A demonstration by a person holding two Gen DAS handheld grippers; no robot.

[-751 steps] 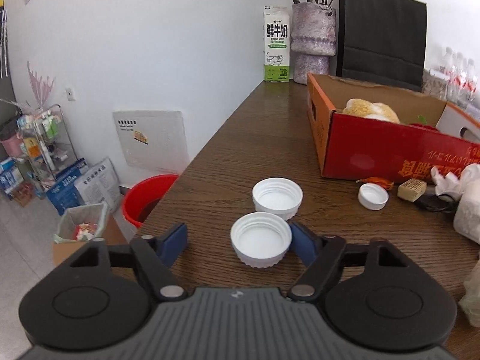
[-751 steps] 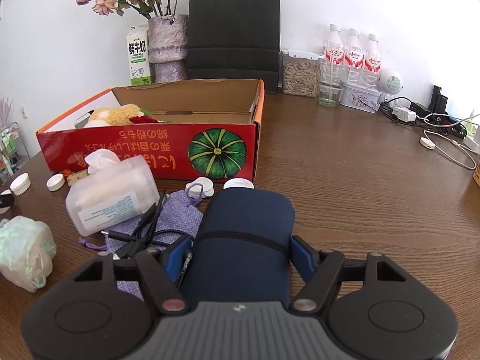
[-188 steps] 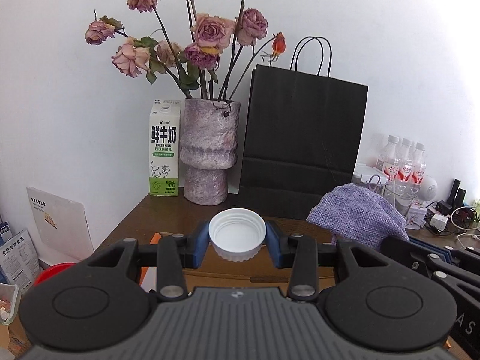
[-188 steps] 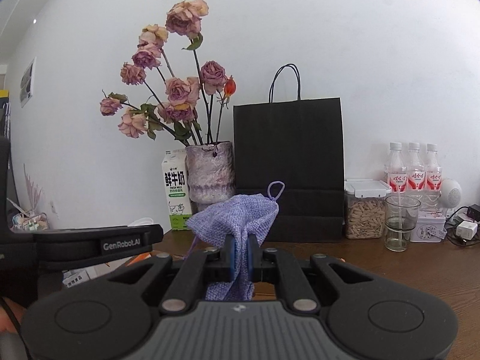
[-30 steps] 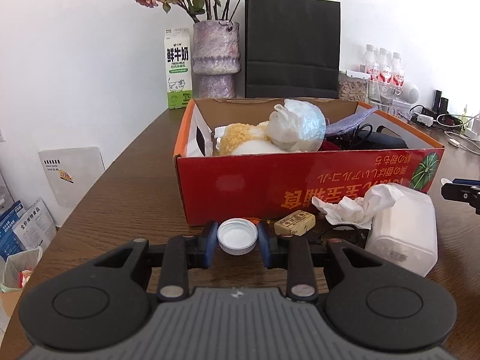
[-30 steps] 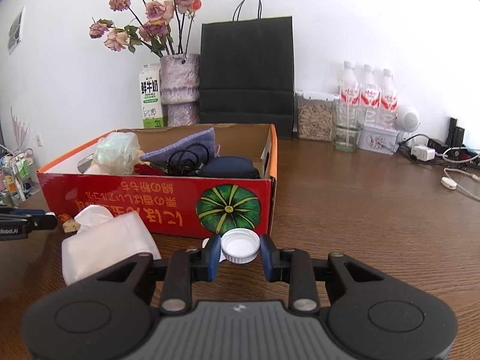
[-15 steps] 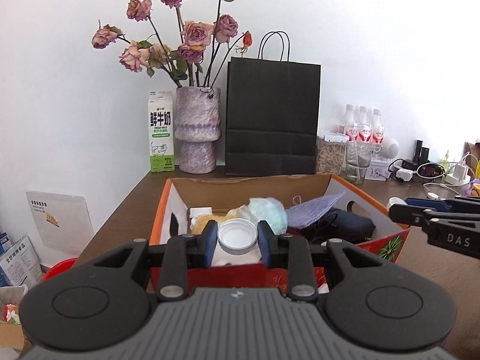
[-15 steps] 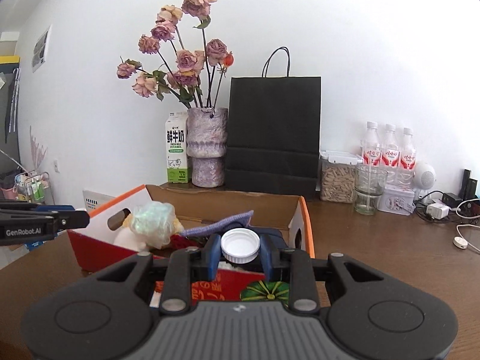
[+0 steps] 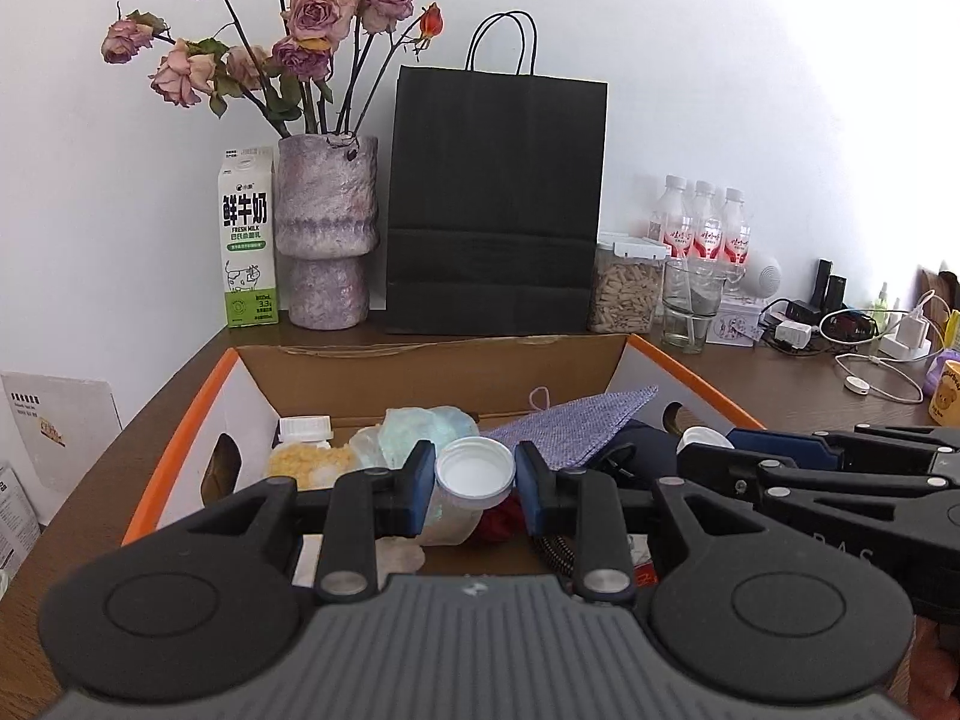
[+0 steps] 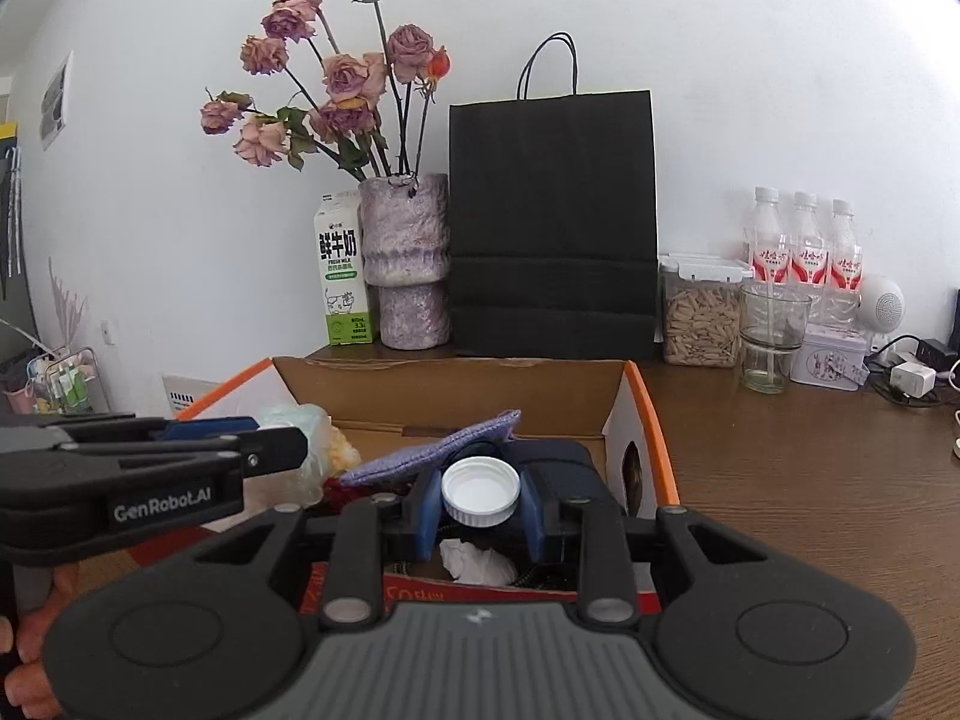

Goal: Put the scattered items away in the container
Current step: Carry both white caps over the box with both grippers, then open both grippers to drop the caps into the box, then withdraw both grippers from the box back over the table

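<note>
My left gripper [image 9: 475,483] is shut on a white bottle cap [image 9: 475,473] and holds it above the open red and orange cardboard box [image 9: 186,420]. My right gripper [image 10: 481,501] is shut on another white bottle cap [image 10: 480,491] above the same box [image 10: 651,420]. The box holds a purple cloth pouch [image 9: 576,423], a dark blue case [image 10: 558,462], a crumpled plastic bag [image 9: 420,429], a yellow plush item [image 9: 303,462] and a small white-capped bottle [image 9: 305,427]. The right gripper shows at the right of the left wrist view [image 9: 708,447].
Behind the box stand a milk carton [image 9: 249,255], a vase of dried roses [image 9: 327,228], a black paper bag [image 9: 495,204], a jar of seeds [image 9: 624,288], a glass [image 9: 690,303] and water bottles [image 9: 702,225]. Chargers and cables [image 9: 864,348] lie at the right.
Both grippers have moved forward over the box with their caps. The box interior now lies right under the fingertips, and the two grippers have come closer together.
</note>
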